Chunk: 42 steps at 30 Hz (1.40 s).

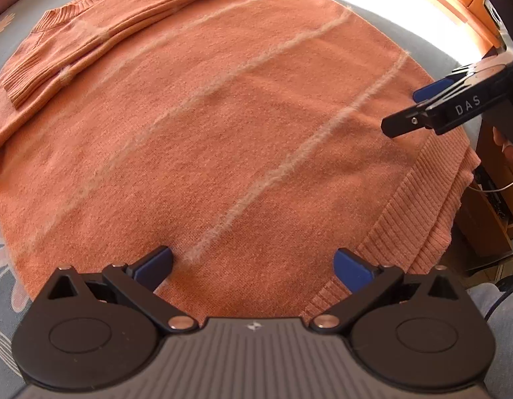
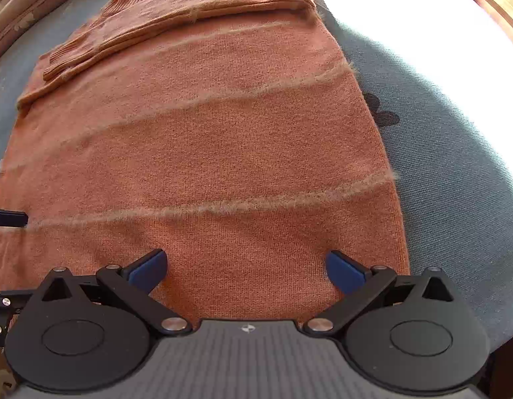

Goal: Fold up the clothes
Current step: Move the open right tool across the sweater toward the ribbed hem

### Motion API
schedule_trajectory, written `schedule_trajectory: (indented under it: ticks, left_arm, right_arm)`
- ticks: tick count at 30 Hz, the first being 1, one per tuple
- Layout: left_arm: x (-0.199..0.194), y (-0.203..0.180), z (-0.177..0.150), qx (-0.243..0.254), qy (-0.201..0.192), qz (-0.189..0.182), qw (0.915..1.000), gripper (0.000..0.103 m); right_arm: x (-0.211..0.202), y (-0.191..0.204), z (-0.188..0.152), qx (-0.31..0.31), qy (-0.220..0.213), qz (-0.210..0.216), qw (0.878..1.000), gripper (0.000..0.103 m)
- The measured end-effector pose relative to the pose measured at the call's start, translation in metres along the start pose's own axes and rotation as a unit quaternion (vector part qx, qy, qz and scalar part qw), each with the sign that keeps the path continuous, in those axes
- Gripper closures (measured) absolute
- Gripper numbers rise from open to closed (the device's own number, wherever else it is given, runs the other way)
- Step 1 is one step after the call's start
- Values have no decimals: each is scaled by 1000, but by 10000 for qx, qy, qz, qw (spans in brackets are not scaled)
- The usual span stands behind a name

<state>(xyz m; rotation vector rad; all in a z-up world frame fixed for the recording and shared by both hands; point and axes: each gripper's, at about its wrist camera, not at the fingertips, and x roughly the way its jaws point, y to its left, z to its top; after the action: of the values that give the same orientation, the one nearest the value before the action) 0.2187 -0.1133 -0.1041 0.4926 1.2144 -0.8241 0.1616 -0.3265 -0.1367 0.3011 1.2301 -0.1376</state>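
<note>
Hovering both claws, left claw (image 1: 253, 266) and right claw (image 2: 246, 267), wide open and empty over the hem end of the orange sweater (image 1: 206, 126), flat on the bed (image 2: 439, 166), sleeves already folded across. I'd pinch both hem corners evenly, fold toward collar.

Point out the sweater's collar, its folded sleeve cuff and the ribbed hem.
collar (image 1: 78, 3), left wrist view, ribbed neck edge.
sleeve cuff (image 1: 27, 79), left wrist view, ribbed end.
ribbed hem (image 1: 419, 206), left wrist view, ribbed band.
</note>
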Motion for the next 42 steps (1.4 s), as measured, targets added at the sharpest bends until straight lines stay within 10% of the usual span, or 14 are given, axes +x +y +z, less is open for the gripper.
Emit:
schedule_trajectory:
  ticks: [7,20,35,42]
  left_arm:
    - [-7,-2,0,51,37,144,9999,1]
    - [21,4,79,-8,-1234,477,9912,1]
    - [0,-22,-16,508,-781,726,9930,1]
    - [0,-24,-7,642,-831,798,9913,1]
  right_arm:
    - [5,10,-2,-120,-31,-295,9995,0]
    - [6,16,-5,-178,-106,-457,9987,0]
    - [4,16,-8,-208,-227,-444,9985,0]
    - [-14,59,-1,-1437,-663,-346,9868,0]
